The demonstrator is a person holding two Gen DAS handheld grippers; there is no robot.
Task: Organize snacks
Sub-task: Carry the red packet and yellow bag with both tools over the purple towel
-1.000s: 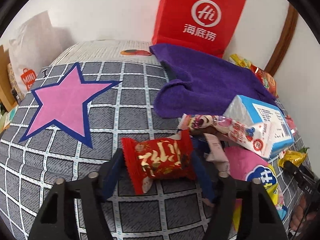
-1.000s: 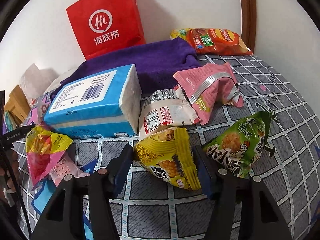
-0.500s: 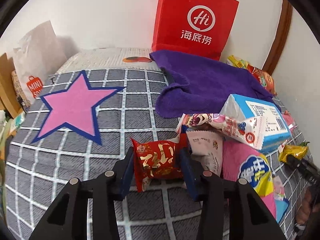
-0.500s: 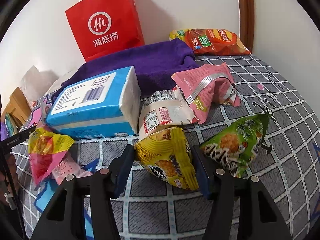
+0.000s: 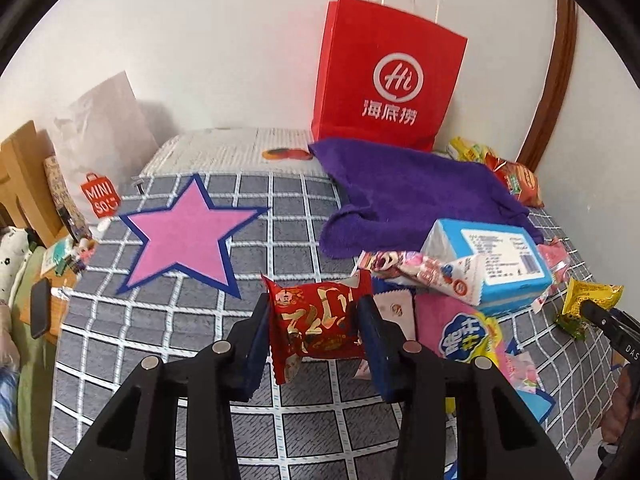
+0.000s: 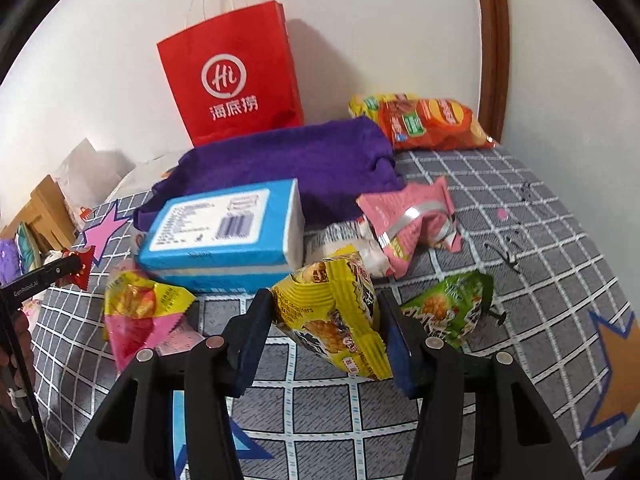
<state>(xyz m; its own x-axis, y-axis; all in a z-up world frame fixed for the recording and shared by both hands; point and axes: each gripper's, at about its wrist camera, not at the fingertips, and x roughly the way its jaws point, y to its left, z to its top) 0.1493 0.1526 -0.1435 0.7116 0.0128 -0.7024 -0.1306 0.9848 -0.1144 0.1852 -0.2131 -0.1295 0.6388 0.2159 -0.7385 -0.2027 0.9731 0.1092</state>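
- A small red foil snack packet with gold lettering [image 5: 320, 322] is pinched between the blue-padded fingers of the left gripper [image 5: 316, 332]. Its long axis runs side to side across the fingers, crimped ends poking out left and right, and it hangs above the grey checked bedspread [image 5: 280, 220].
- A crinkled yellow snack bag [image 6: 334, 316] is pinched by the right gripper [image 6: 326, 332]. It is tilted, top corner pointing up and away, lower end sagging toward the camera.
- Compared with a second ago, both packets are higher off the bedspread; the left fingers have closed from a wide spread onto the red packet.
- Just right of the red packet lie pale pink wrappers and a pink bag with a blue logo [image 5: 460, 332].
- Behind the yellow bag sit a blue and white tissue pack [image 6: 224, 236], a pink foil bag [image 6: 408, 220] and a green snack bag [image 6: 452, 312].
- A purple towel [image 5: 408, 196] and a red paper carrier bag [image 5: 388, 76] stand at the far edge by the wall.
- Open bedspread lies to the left around a pink star patch [image 5: 184, 232], and toward the right edge.
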